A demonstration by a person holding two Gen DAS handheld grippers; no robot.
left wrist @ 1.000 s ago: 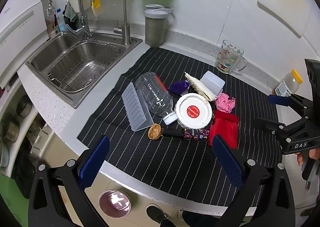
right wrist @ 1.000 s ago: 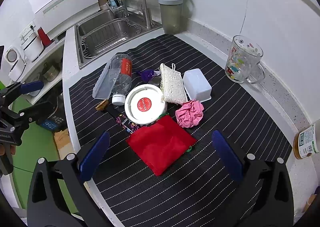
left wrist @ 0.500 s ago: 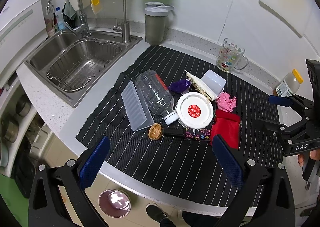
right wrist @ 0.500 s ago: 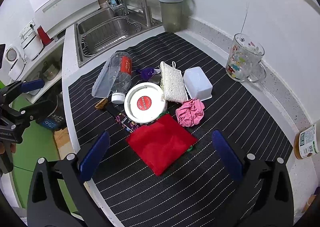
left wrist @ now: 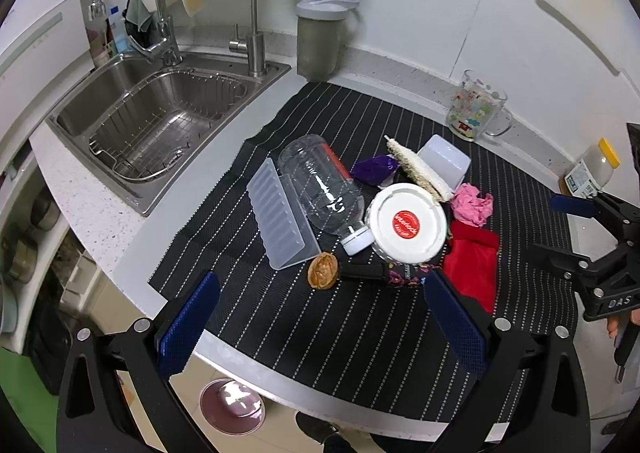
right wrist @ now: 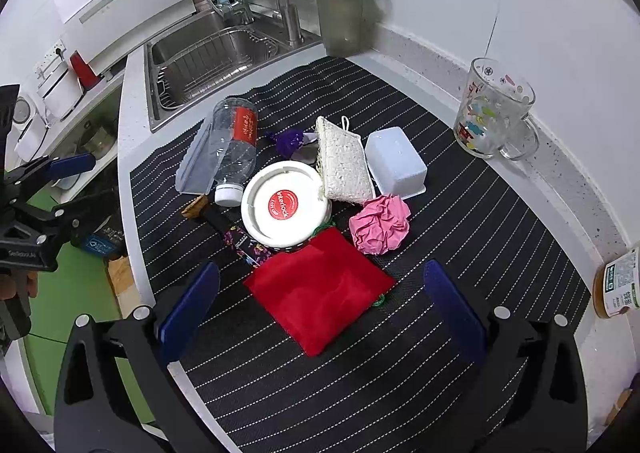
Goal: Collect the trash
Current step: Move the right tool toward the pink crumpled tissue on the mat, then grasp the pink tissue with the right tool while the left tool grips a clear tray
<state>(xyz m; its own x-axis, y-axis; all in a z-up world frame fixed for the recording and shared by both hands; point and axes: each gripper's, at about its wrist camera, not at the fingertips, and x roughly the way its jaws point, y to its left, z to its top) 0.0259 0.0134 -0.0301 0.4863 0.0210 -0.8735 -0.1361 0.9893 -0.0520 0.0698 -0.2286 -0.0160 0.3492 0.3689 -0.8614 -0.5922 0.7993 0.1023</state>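
Both grippers, left gripper [left wrist: 320, 317] and right gripper [right wrist: 322, 305], hover jaws apart, empty, above the trash pile; walnut-looking thing [left wrist: 322, 270] maybe.

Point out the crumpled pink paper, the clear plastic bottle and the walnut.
crumpled pink paper [right wrist: 380, 224], right wrist view, middle of the wad
clear plastic bottle [left wrist: 320, 189], left wrist view, middle of its body
walnut [left wrist: 322, 270], left wrist view, centre of the shell
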